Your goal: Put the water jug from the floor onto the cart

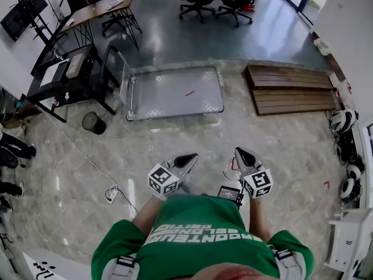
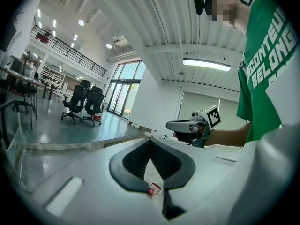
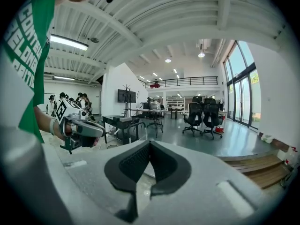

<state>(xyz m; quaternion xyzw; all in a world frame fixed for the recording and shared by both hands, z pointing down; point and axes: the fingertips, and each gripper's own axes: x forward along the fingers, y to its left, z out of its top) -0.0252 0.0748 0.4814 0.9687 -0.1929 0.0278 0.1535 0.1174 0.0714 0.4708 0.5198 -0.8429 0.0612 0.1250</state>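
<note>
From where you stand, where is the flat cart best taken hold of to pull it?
The cart lies low and flat; its upright push handle is the only raised part. Probably come from that end, the left in the head view, gripping across the bar.

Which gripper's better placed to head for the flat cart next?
Left, marginally. The left gripper lines up with the cart deck ahead, while the right gripper sits out past its right corner. Both have their jaws shut and empty.
</note>
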